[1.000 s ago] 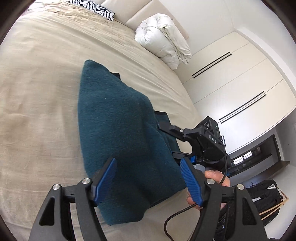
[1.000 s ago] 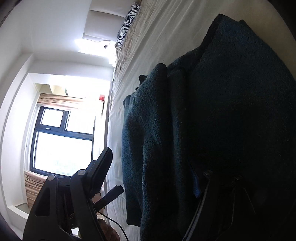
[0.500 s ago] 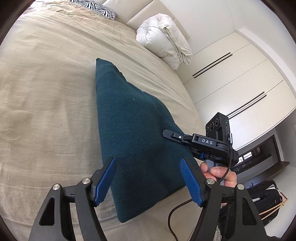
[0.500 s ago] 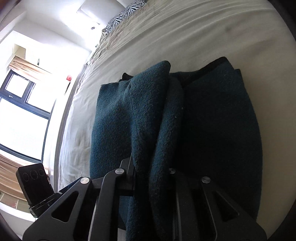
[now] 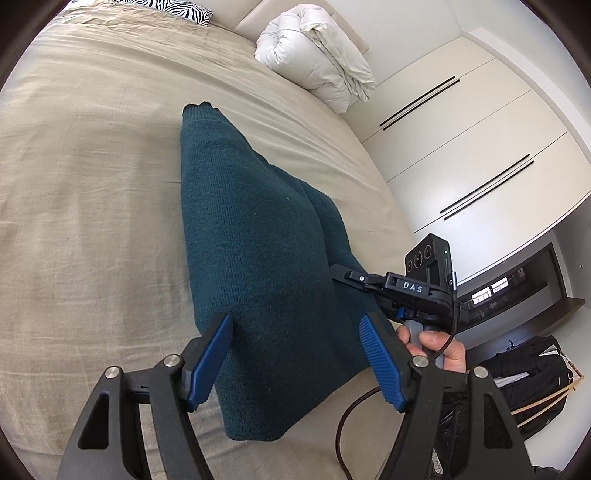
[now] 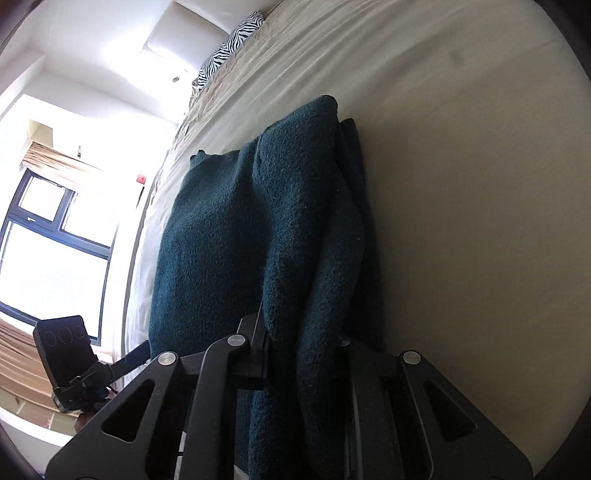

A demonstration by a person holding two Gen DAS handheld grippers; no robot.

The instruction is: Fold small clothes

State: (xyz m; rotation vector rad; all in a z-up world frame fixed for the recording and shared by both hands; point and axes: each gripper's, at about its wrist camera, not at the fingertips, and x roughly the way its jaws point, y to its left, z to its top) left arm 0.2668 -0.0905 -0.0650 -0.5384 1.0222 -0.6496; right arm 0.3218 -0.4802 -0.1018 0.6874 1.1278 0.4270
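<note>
A teal knit garment (image 5: 251, 229) lies lengthways on the beige bed (image 5: 92, 184), doubled over into a long narrow shape. My left gripper (image 5: 294, 321) hovers open above its near end, the blue pads (image 5: 212, 354) on either side of the cloth and apart from it. My right gripper (image 5: 340, 271) reaches in from the right at the garment's side edge, with a hand on its grip. In the right wrist view the right gripper (image 6: 301, 332) is shut on bunched folds of the garment (image 6: 221, 229), which hide its pads.
A rolled white duvet (image 5: 317, 55) and a zebra pillow (image 5: 177, 7) sit at the bed's far end. White wardrobe doors (image 5: 461, 147) stand to the right, with a black bag (image 5: 524, 387) on the floor. A bright window (image 6: 44, 240) lies beyond the bed.
The right gripper has shut on the garment's edge and drawn it across. The garment now lies narrower and further right in the left wrist view. The left gripper stays open.
</note>
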